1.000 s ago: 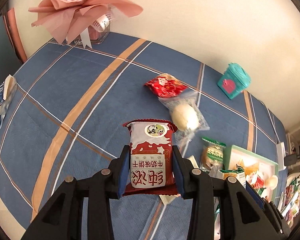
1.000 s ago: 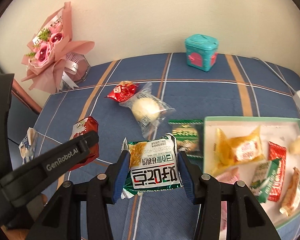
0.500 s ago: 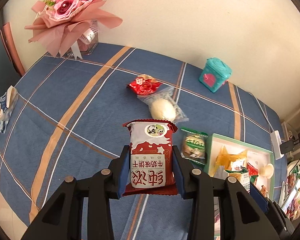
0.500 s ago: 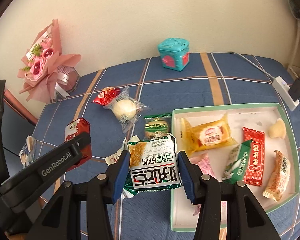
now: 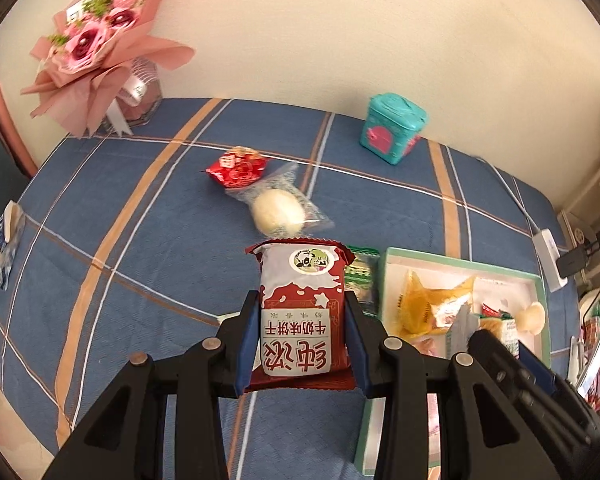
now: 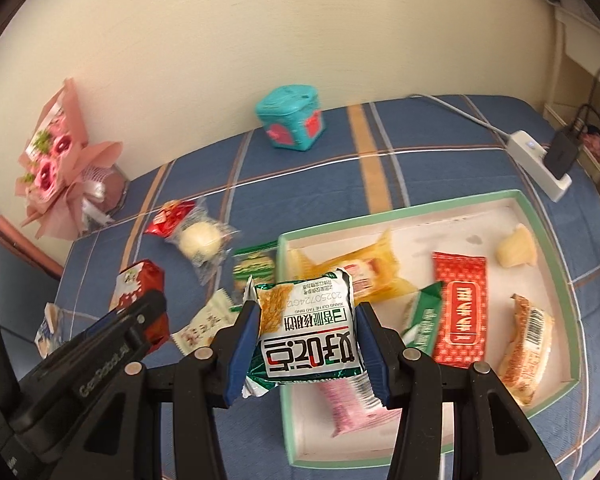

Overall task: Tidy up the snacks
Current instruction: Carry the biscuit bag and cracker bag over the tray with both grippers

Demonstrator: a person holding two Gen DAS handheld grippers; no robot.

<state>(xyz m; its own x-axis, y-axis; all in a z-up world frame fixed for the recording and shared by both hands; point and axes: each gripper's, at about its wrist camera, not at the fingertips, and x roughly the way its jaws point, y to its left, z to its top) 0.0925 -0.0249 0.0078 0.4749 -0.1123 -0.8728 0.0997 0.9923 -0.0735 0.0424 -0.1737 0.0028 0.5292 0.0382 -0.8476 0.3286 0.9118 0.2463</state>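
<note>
Left gripper (image 5: pixel 302 340) clamps red-and-white biscuit packet (image 5: pixel 302 312); right gripper (image 6: pixel 308 340) clamps green-and-white snack packet (image 6: pixel 306 328). Green-rimmed white tray (image 6: pixel 400 216) directly beyond right gripper, nearer it; right of left gripper.

Left gripper (image 5: pixel 302 334) points steeply downward, jaws clamped on a packet. Right gripper (image 6: pixel 308 340) likewise, jaws clamped.
</note>
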